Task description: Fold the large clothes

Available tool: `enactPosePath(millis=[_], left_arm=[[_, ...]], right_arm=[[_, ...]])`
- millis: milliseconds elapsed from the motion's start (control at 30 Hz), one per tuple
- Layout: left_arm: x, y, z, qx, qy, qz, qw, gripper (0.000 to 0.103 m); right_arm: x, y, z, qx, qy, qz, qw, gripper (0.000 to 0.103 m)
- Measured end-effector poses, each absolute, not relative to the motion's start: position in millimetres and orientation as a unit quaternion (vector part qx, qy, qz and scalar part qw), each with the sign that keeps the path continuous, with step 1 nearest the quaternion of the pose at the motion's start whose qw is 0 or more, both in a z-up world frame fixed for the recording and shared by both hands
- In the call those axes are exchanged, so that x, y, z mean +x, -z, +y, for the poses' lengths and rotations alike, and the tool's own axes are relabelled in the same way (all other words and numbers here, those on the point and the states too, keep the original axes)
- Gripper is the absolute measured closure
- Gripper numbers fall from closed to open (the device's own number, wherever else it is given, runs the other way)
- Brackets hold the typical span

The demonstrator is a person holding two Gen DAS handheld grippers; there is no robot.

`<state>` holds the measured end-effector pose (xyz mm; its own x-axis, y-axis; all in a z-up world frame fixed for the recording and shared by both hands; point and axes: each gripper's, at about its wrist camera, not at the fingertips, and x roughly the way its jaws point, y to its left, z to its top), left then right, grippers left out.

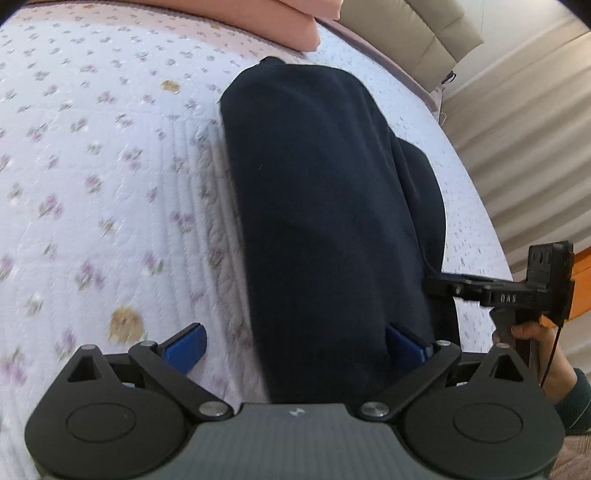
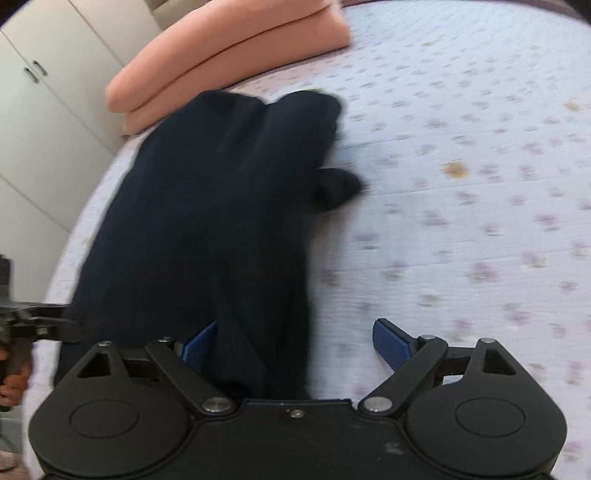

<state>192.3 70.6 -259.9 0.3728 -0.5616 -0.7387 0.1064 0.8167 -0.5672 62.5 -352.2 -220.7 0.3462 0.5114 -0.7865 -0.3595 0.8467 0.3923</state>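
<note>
A dark navy garment [image 1: 325,206] lies folded lengthwise on the floral bedspread [image 1: 92,166]; it also shows in the right wrist view [image 2: 207,229]. My left gripper [image 1: 295,343] is open, its blue fingers [image 1: 184,345] wide apart around the garment's near end, above the cloth. My right gripper [image 2: 295,343] is open too, its left finger [image 2: 199,343] beside the garment's near edge and its right finger over bare bedspread [image 2: 461,221]. The right gripper also appears at the right of the left wrist view [image 1: 439,286], its tip at the garment's right edge.
A folded pink blanket [image 2: 229,55] lies at the far end of the bed, also in the left wrist view [image 1: 295,22]. White wardrobe doors [image 2: 40,92] stand left of the bed. A beige headboard [image 1: 417,33] and a curtain [image 1: 524,140] are on the right.
</note>
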Motion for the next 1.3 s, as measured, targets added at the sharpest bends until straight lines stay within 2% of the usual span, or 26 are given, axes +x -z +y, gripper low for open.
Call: enactPosePath(millis=[267,400,467,567,767,967,1133,1300], left_arm=[[167,246,54,-0.177,0.161,0.539,0.808,0.000],[159,219,61,-0.160,0.091,0.573,0.798,0.000],[157,197,56,-0.115,0.061,0.576,0.807,0.005],[147,153,43,-0.069,0.050,0.543,0.836,0.004],[140,93,4,-0.024,0.058,0.486,0.872,0.000],[124,77,-19,-0.027,0.046,0.463,0.885,0.000],[114,85,-30,-0.009,0.031,0.476,0.879,0.000],[113,92,-36,-0.005,0.051,0.484,0.874,0.000]], right_arm=[[50,211,-361,0.069,-0.217,0.506,0.832,0.000],[30,187,-362,-0.043,-0.097,0.517,0.850,0.000],[22,167,-378,-0.016,-0.108,0.518,0.848,0.000],[7,116,-383,0.037,-0.142,0.501,0.853,0.000],[-21,48,-325,-0.004,-0.238,0.447,0.862,0.000],[-51,53,-271,-0.103,-0.256,0.439,0.855,0.000],[-46,86,-276,-0.118,-0.227,0.493,0.832,0.000],[-58,78,-285,-0.113,-0.223,0.501,0.829,0.000]])
